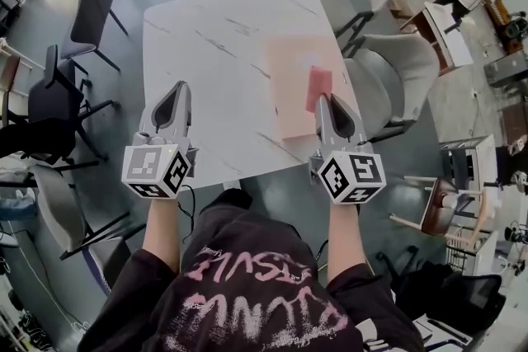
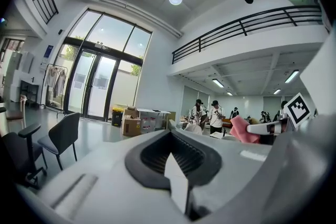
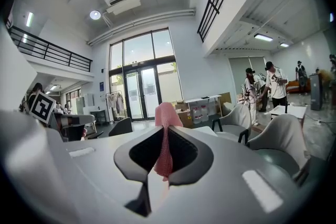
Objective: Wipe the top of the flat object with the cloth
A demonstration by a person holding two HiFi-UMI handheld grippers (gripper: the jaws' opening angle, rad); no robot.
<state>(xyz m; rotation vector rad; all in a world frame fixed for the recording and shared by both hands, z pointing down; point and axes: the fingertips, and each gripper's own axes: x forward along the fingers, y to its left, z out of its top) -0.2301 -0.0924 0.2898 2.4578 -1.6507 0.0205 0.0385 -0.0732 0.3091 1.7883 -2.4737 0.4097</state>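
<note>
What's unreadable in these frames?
- Head view: whether the cloth touches the board; the top-down angle hides any gap.
- Right gripper view: board hidden behind the body of the right gripper.
- Left gripper view: board hidden likewise; cloth small, far right.

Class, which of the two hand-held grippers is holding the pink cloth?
The right hand-held gripper: its jaws pinch the pink cloth. The left hand-held gripper holds nothing.
</note>
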